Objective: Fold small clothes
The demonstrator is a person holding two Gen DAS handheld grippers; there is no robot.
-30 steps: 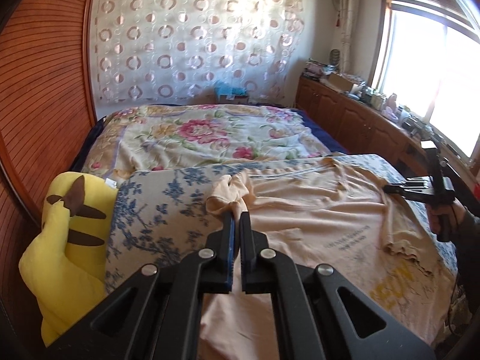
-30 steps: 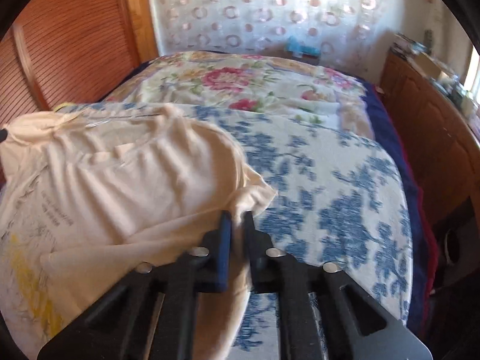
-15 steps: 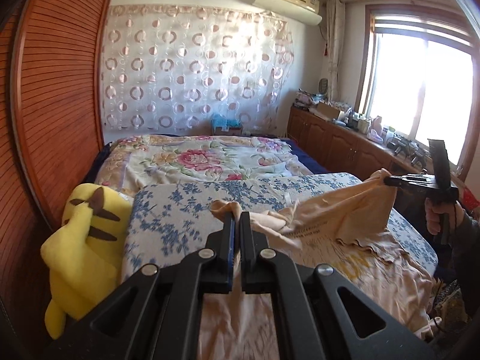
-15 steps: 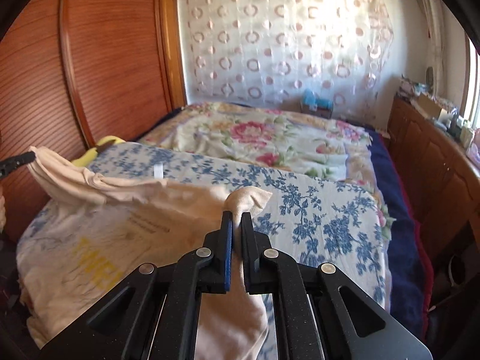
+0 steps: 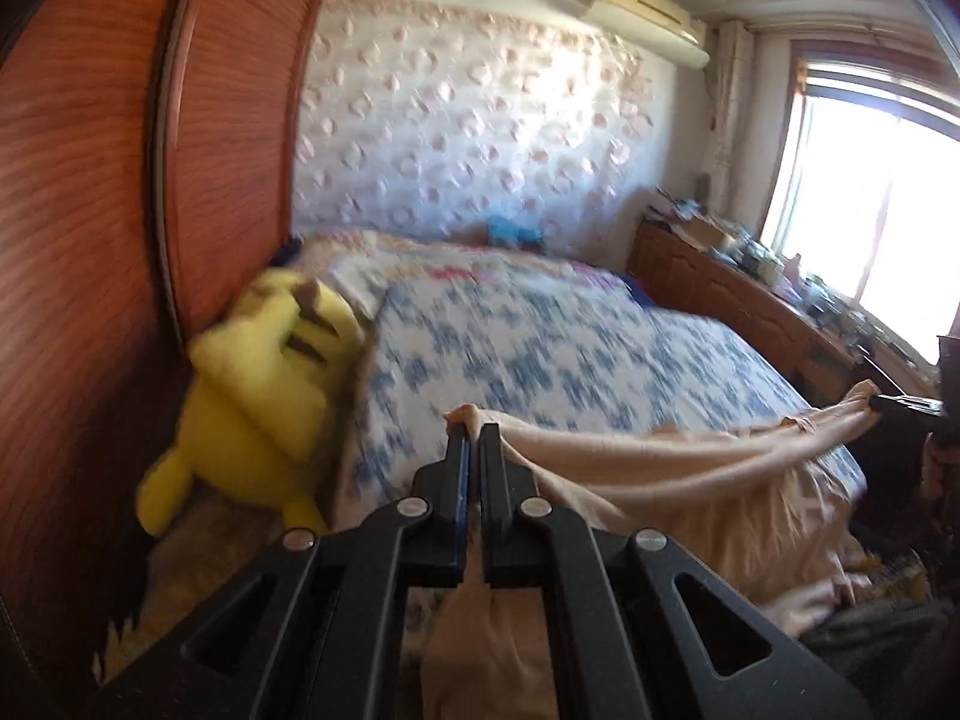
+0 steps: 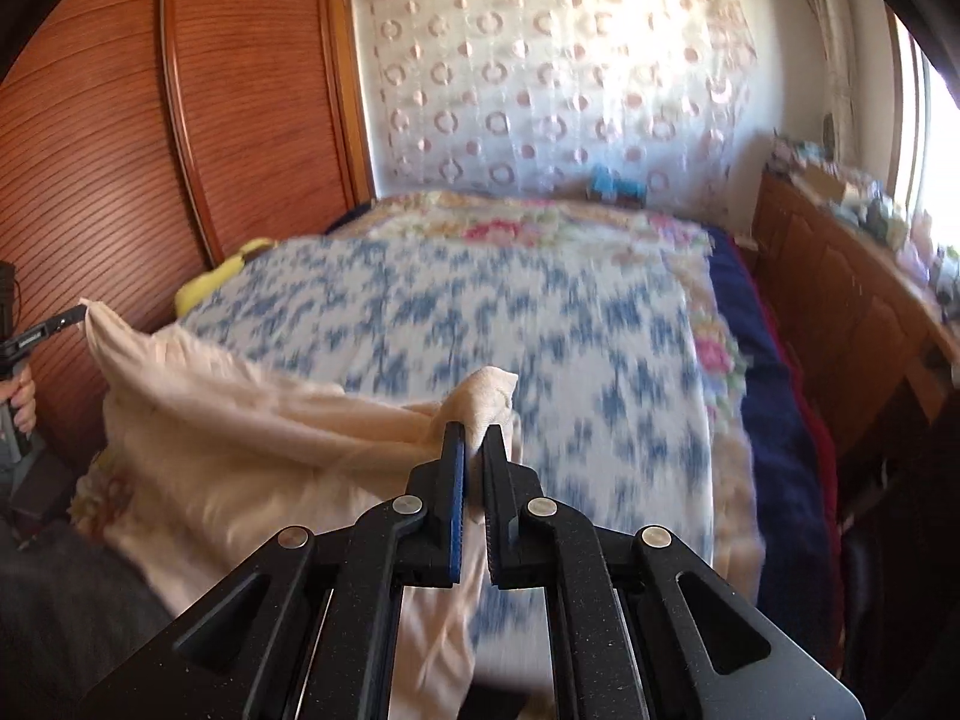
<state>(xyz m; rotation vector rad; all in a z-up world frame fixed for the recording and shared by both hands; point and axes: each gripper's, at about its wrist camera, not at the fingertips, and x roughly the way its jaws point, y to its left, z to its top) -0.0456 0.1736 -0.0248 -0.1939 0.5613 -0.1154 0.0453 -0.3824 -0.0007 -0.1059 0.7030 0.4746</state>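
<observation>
Location: a home bedroom. Indicators: bed point(image 5: 540, 348) with floral blue quilt, yellow plush toy point(image 5: 258, 396), wooden wardrobe point(image 6: 120, 150), wall-mounted air conditioner point(image 5: 648, 6), curtained window point(image 5: 870, 204).

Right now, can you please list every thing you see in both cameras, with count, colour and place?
shirt: one, cream, hanging between both grippers over the bed's near edge
bed cover: one, blue and white, on the bed
flowered blanket: one, pink and cream, far end of bed
plush toy: one, yellow, between bed and wooden wall
cabinet: one, brown, under the window
left hand-held gripper: shut on shirt
right hand-held gripper: shut on shirt
</observation>
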